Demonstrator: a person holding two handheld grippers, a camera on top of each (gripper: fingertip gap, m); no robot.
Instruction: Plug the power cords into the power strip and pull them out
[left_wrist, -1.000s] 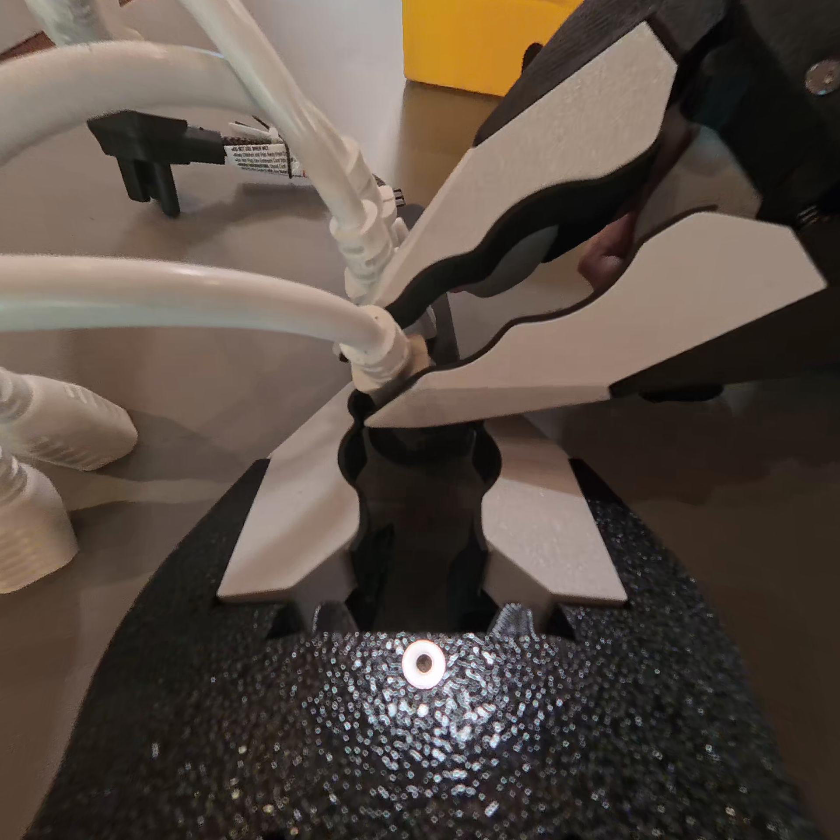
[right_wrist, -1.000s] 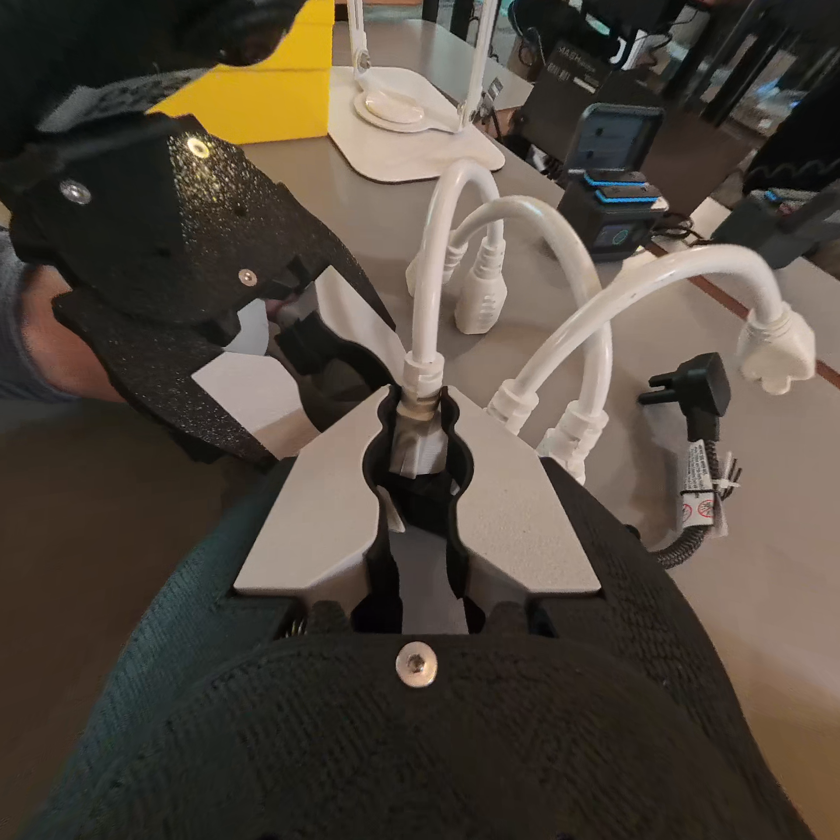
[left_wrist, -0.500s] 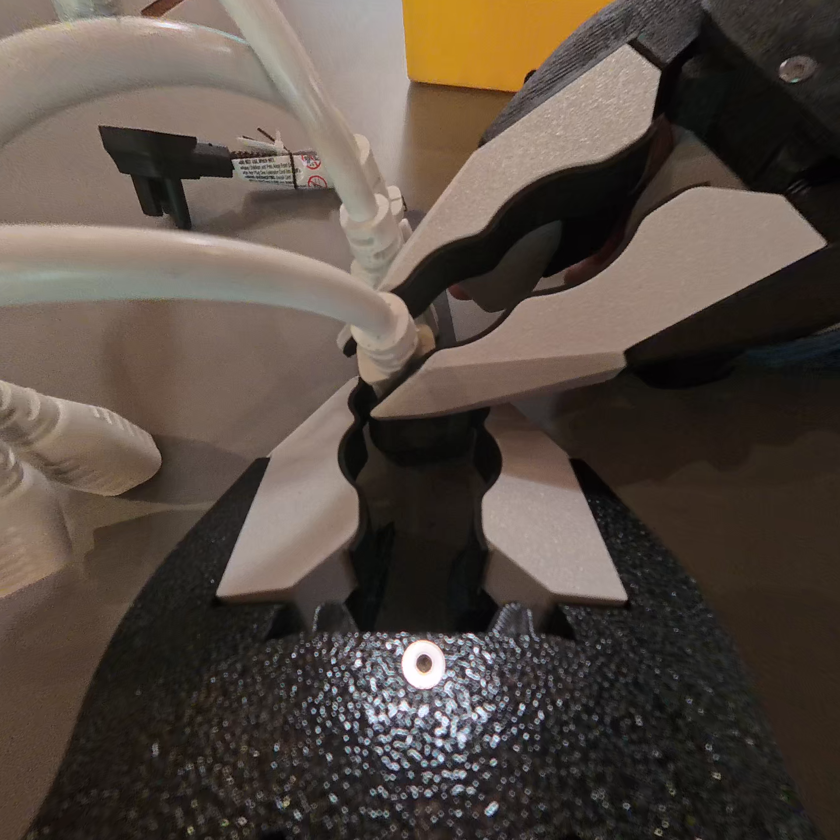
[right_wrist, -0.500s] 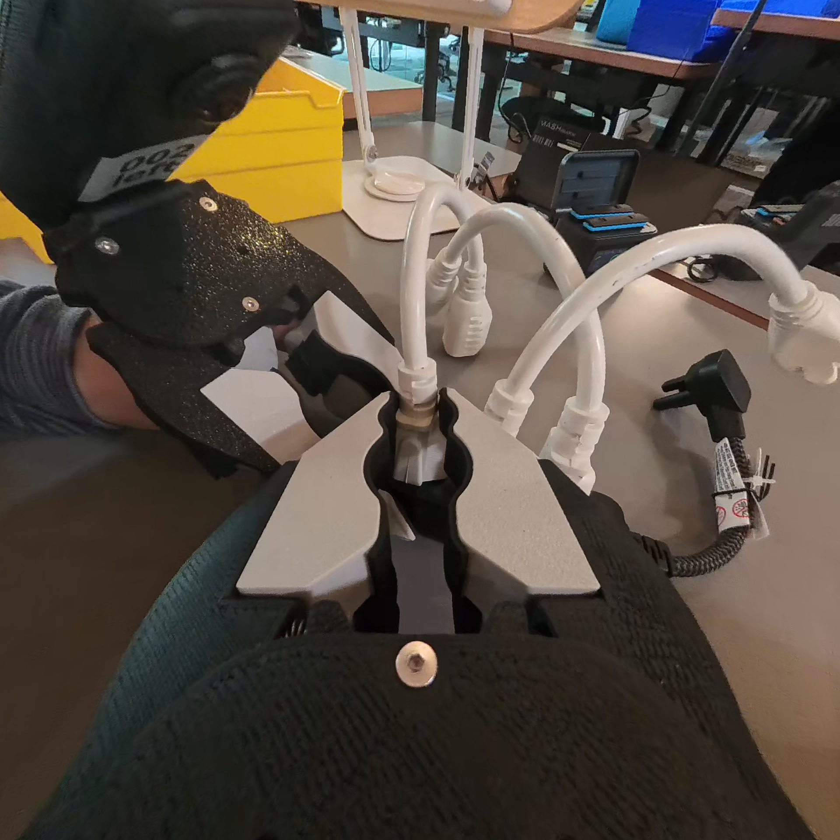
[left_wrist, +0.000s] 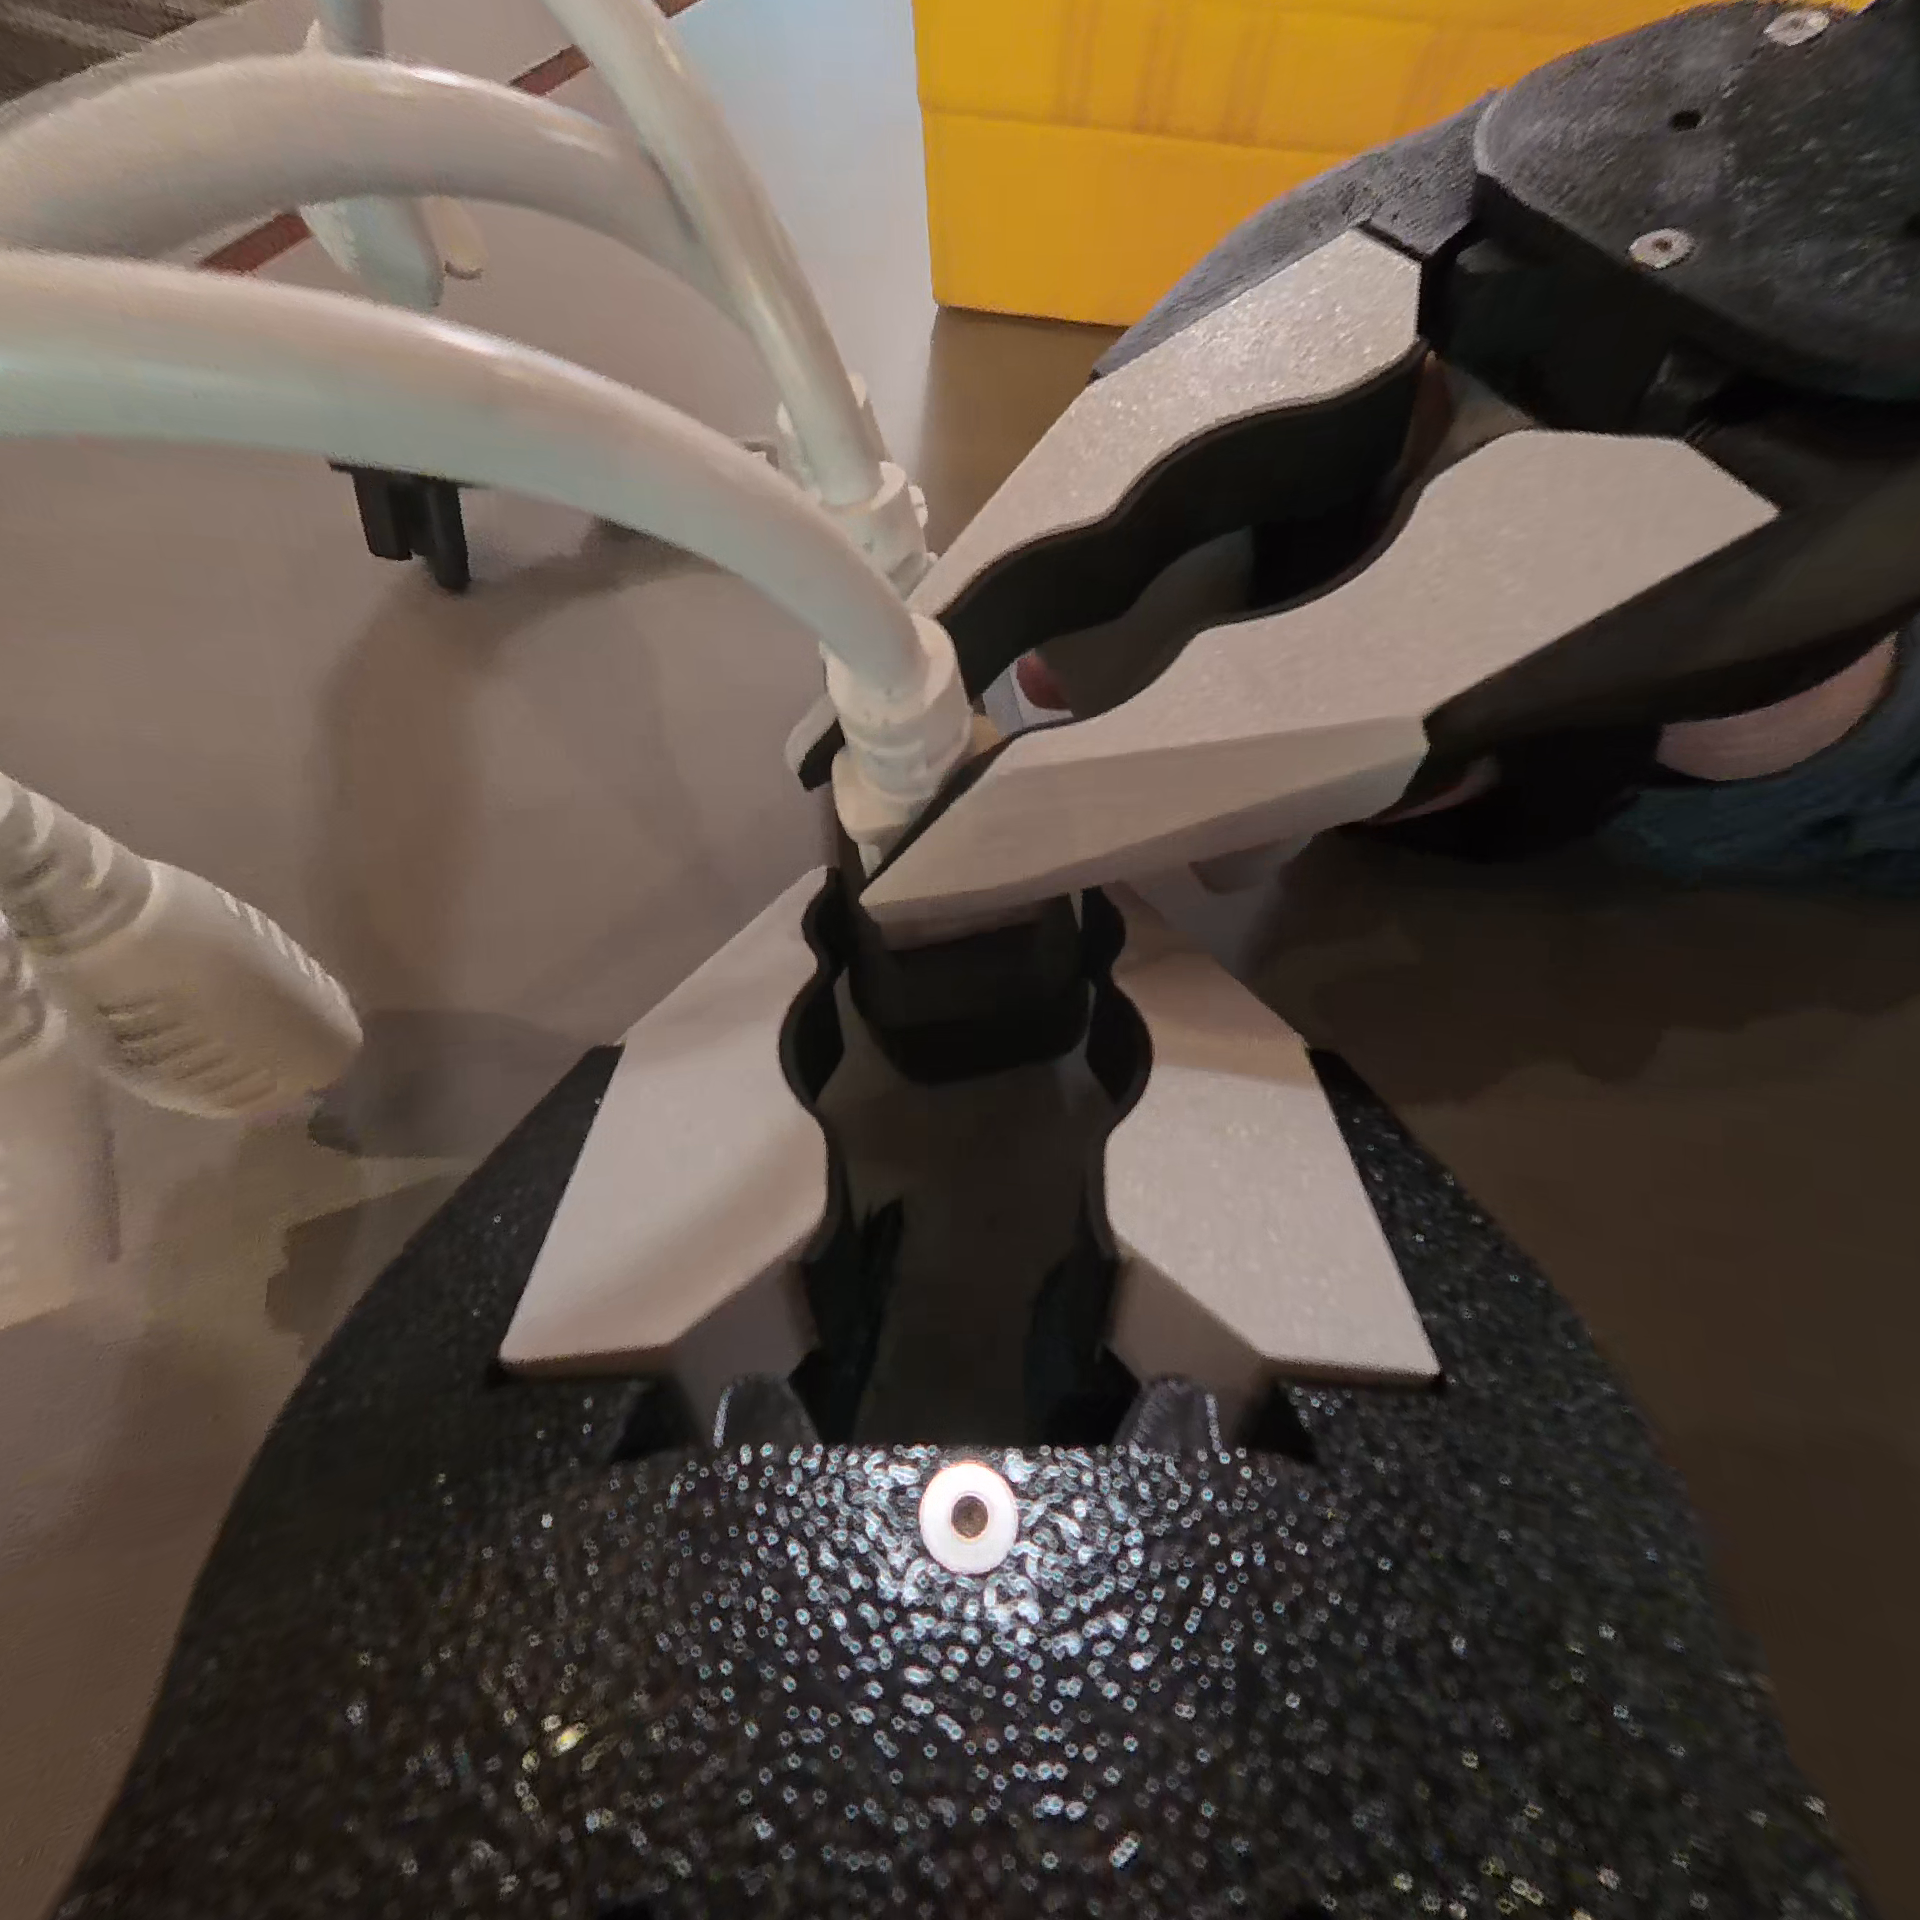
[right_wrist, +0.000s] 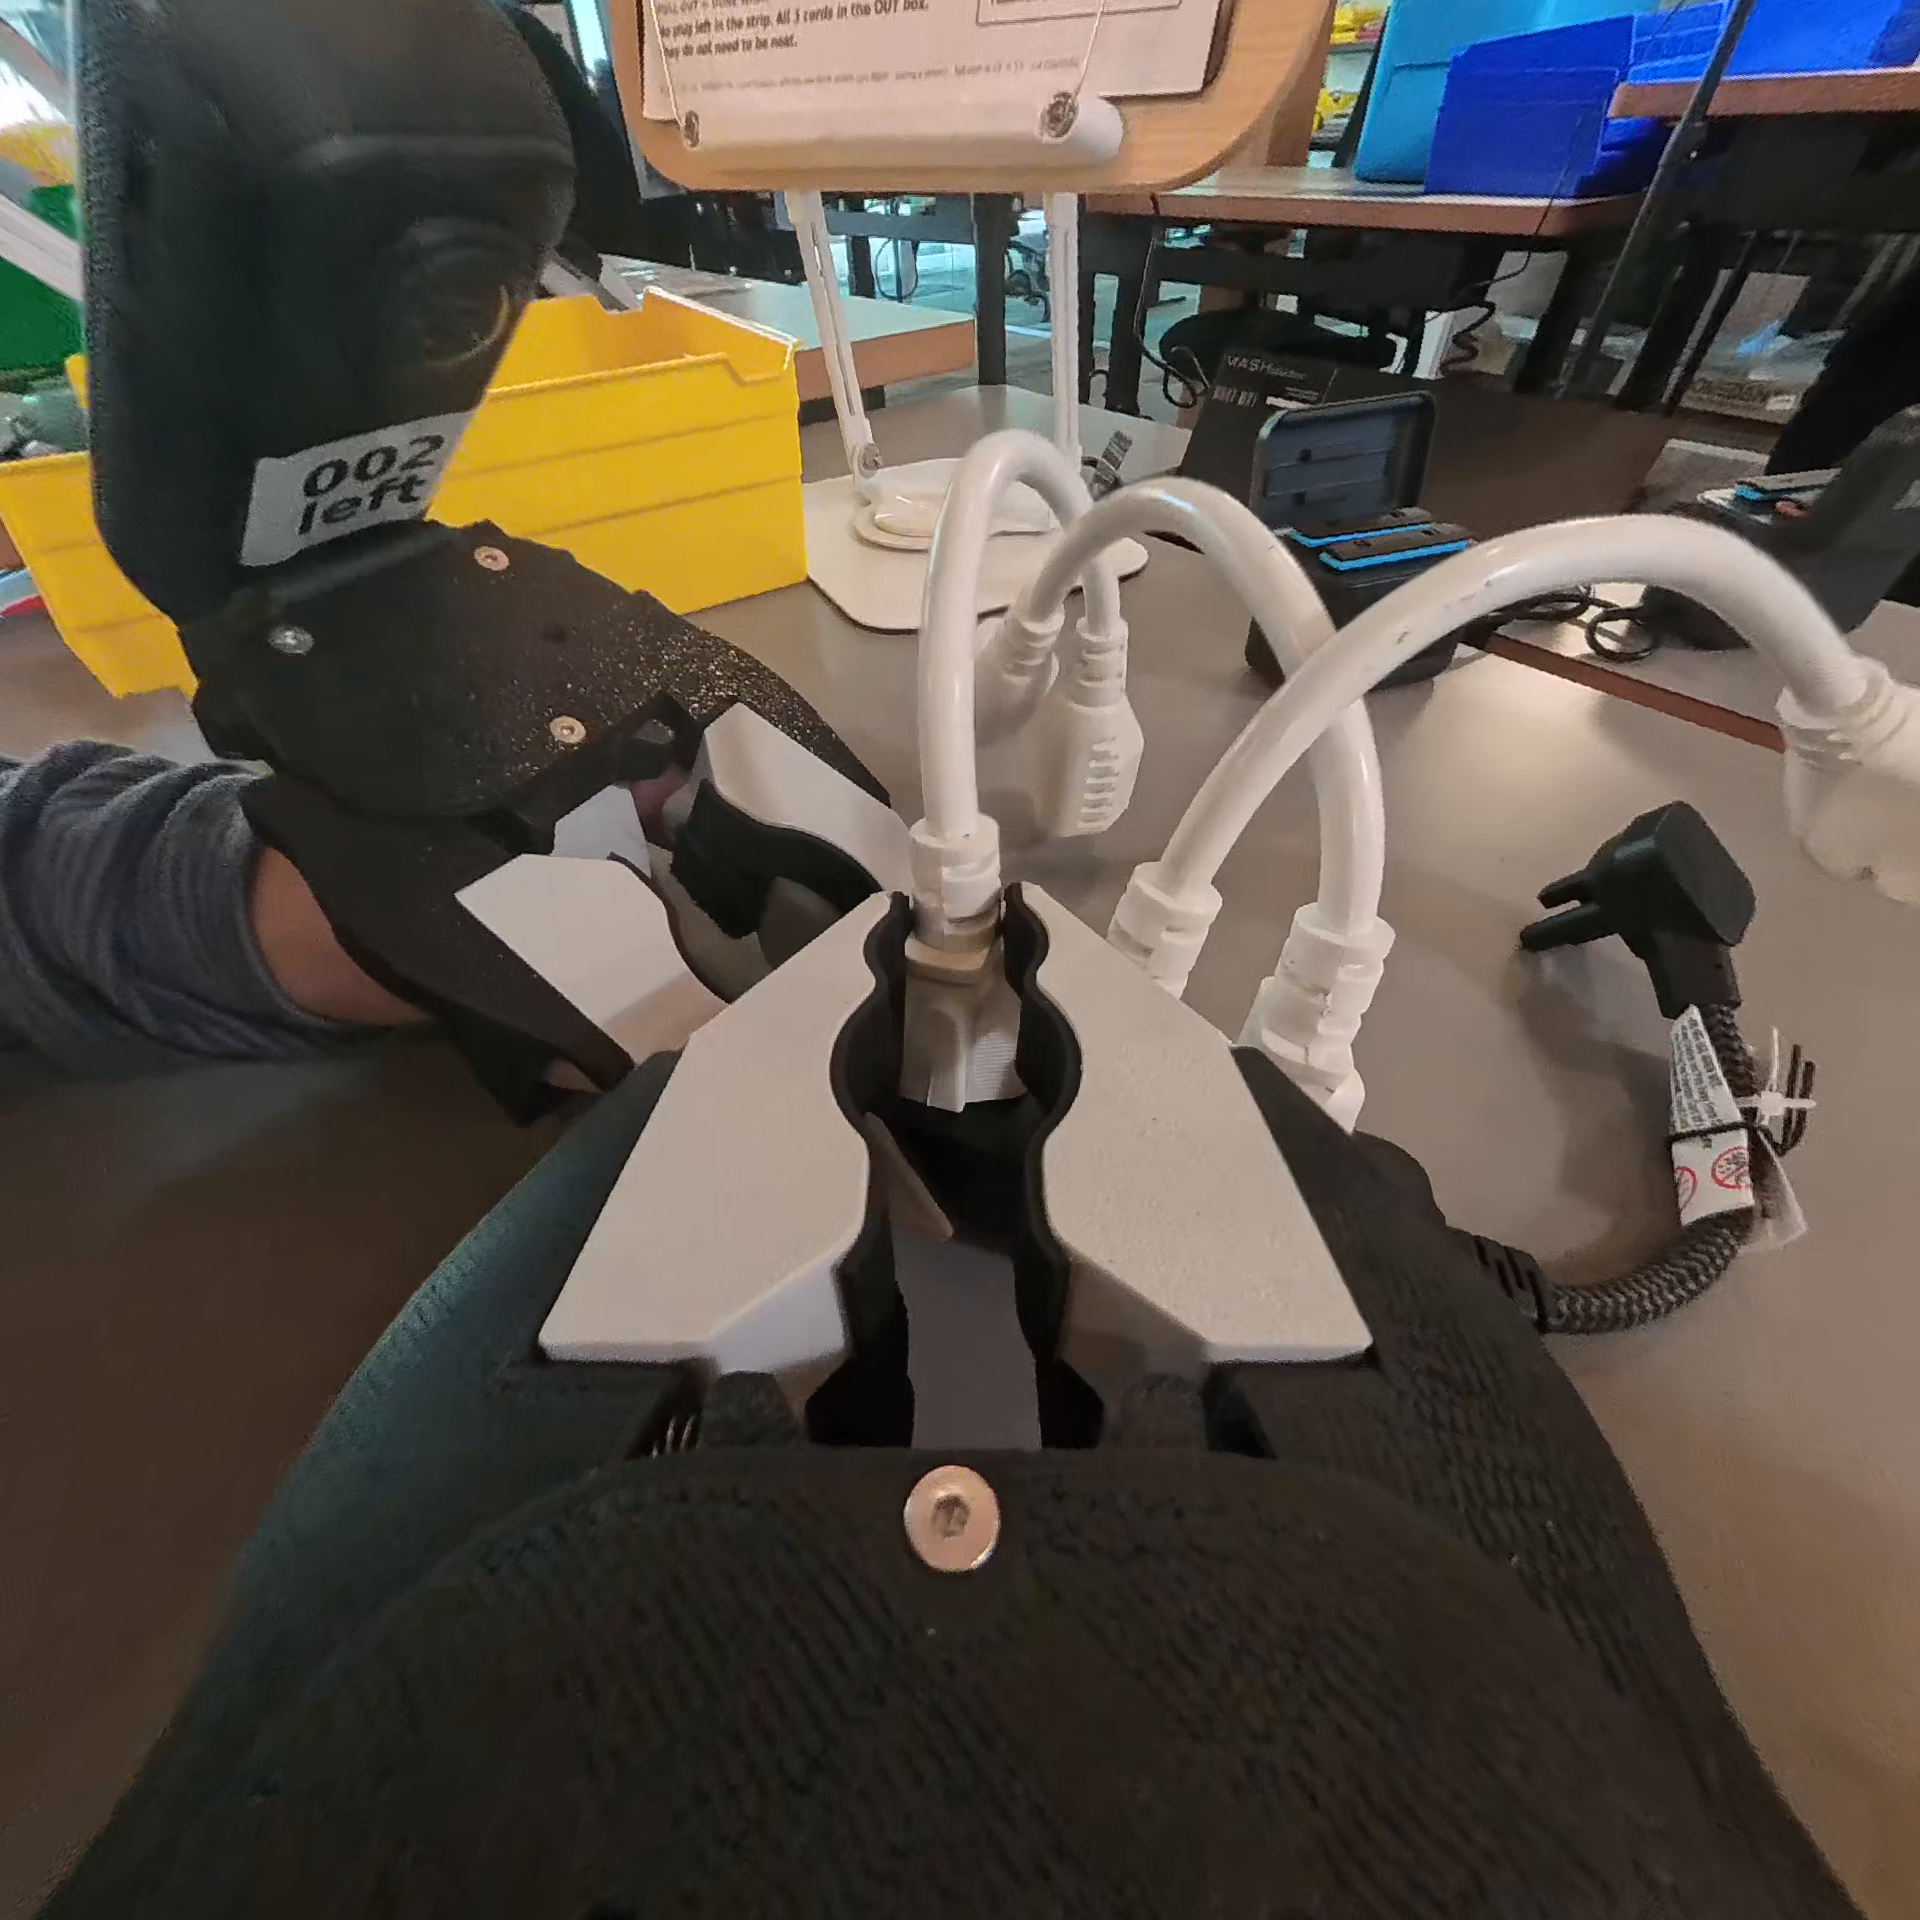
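Observation:
My right gripper (right_wrist: 956, 914) is shut on a white plug (right_wrist: 951, 1029) that stands upright in the black power strip (right_wrist: 966, 1153), most of which is hidden under the fingers. Its white cord (right_wrist: 945, 623) arches up and back. My left gripper (left_wrist: 961, 904) is shut on the end of the power strip (left_wrist: 966, 997) and holds it on the table; it shows at the left of the right wrist view (right_wrist: 790, 862). In the left wrist view the right gripper (left_wrist: 883, 810) comes in from the right, clamped on the plug (left_wrist: 899, 727). Two more white plugs (right_wrist: 1309, 997) stand in the strip beside it.
The strip's own black plug (right_wrist: 1652, 894) and braided cord (right_wrist: 1621, 1288) lie on the table at right. Loose white cord ends (right_wrist: 1091, 748) rest further back. A yellow bin (right_wrist: 623, 447), a white stand base (right_wrist: 935, 520) and a black charger case (right_wrist: 1340, 468) stand behind. There is about 5 centimeters between the tips of the two grippers. From either gripper's tips it is about 30 centimeters to the black charger case (right_wrist: 1340, 468).
Both views have tilted upward, so more of the background shows. The right gripper has stayed shut on the white plug and has risen slightly against the strip. The left gripper keeps its hold.

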